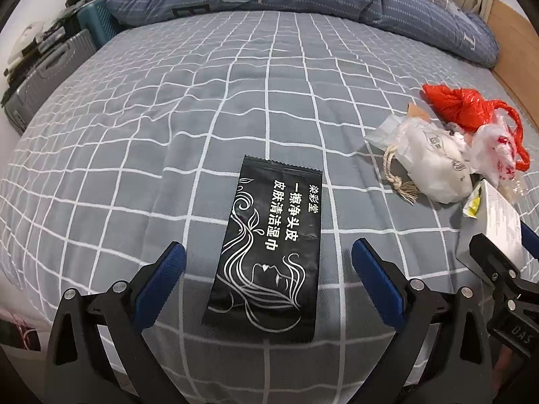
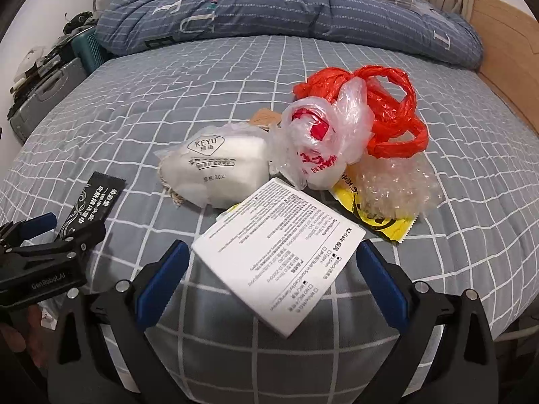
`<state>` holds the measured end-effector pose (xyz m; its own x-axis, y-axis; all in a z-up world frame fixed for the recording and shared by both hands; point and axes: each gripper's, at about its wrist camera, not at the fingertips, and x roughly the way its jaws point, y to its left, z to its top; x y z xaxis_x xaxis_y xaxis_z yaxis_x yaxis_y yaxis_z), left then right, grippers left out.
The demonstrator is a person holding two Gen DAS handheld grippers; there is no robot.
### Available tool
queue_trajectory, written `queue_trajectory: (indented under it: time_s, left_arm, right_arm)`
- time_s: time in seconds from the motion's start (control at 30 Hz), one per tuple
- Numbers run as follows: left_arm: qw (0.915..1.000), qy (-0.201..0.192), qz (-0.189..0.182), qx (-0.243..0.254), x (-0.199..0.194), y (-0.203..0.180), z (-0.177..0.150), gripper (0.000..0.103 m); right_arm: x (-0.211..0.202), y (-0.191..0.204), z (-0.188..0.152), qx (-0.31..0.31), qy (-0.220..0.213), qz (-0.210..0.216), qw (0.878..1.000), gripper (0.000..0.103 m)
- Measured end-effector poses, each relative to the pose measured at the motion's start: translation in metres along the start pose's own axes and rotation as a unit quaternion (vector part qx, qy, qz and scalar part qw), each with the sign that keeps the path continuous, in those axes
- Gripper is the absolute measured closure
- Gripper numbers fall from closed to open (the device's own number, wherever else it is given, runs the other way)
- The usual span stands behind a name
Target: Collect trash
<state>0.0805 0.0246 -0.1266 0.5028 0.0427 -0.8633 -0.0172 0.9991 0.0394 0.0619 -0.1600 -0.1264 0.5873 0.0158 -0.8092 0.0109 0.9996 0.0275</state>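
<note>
black angular left gripper (image 1: pixel 267 262), blue ribbed fingers (image 1: pixel 168 276), silver screws, right gripper (image 2: pixel 273 262) alike, white "genrobot.ai" lettering

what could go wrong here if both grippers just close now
The black sachet lies flat on the soft bedsheet, so the open left gripper may pinch fabric instead of it. The open right gripper straddles the white box, which looks nearly as wide as the gap; a finger could nudge it into the loose bags behind.
</note>
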Motion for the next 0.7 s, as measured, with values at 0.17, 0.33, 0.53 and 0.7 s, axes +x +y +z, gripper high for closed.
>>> queue_trajectory:
  time_s: [0.17, 0.33, 0.53, 0.7]
  left_arm:
    - [1.0, 0.004, 0.006, -0.004, 0.006, 0.002, 0.003, 0.014]
    - [0.9999, 0.01, 0.012, 0.005, 0.011, 0.002, 0.004, 0.032]
    - [0.9998, 0.014, 0.015, 0.004, 0.013, 0.007, 0.008, 0.047]
    - [0.9999, 0.011, 0.013, -0.002, 0.01, 0.009, 0.006, 0.049]
  right_arm:
    - [0.008, -0.005, -0.001, 0.011, 0.009, 0.0, 1.0, 0.008]
    - [0.013, -0.006, -0.001, 0.018, 0.011, 0.005, 1.0, 0.008]
    - [0.015, -0.006, 0.0, 0.025, 0.008, 0.008, 1.0, 0.009]
    - [0.013, -0.007, -0.001, 0.026, 0.004, 0.011, 1.0, 0.01]
